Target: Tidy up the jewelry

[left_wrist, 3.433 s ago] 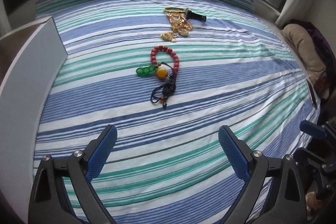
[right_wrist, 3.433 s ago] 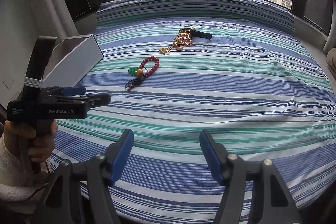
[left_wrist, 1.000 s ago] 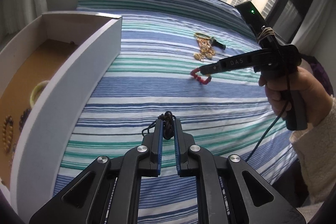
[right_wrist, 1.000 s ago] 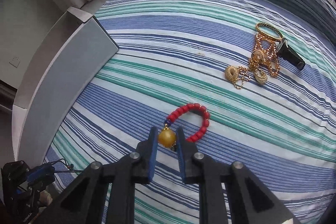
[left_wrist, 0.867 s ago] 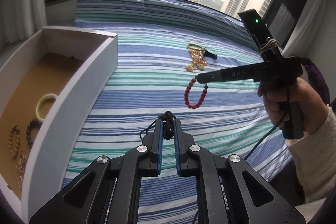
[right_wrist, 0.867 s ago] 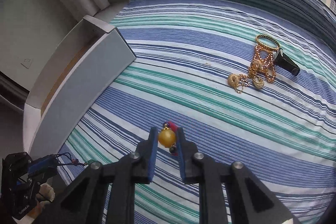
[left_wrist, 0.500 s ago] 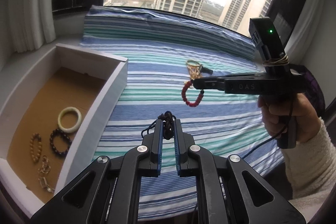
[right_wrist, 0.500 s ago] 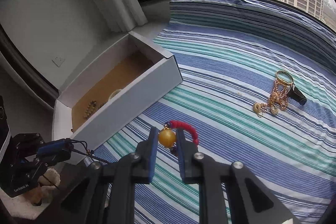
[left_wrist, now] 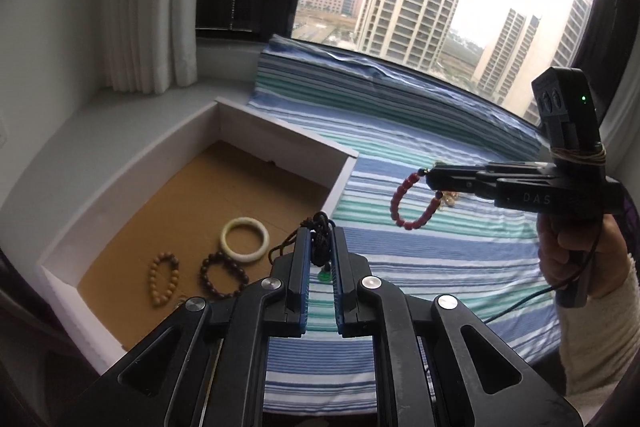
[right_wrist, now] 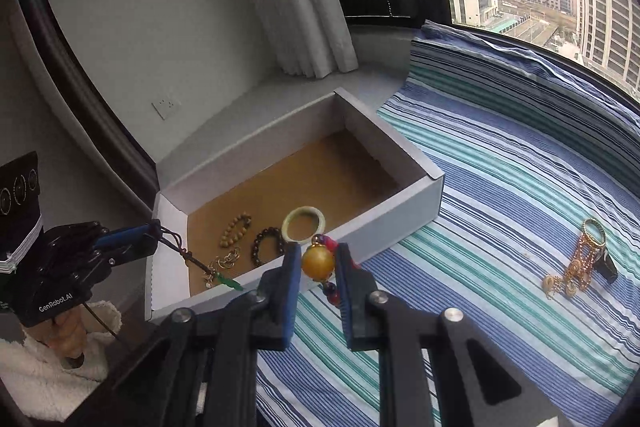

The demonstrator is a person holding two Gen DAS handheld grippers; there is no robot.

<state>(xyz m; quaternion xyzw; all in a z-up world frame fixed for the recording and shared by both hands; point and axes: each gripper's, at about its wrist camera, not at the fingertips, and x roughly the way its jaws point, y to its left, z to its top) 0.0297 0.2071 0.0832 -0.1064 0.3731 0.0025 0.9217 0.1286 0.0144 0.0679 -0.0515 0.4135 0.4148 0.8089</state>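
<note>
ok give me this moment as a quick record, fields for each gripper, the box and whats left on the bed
left gripper: shut on black knotted cord with a small green pendant dangling below
right gripper: shut on amber bead of red bead bracelet, held in the air
white cardboard box: open, brown floor; holds pale jade bangle, dark bead bracelet, tan bead bracelet, small gold piece
striped bedsheet: gold chain jewelry pile beside a small black object
</note>
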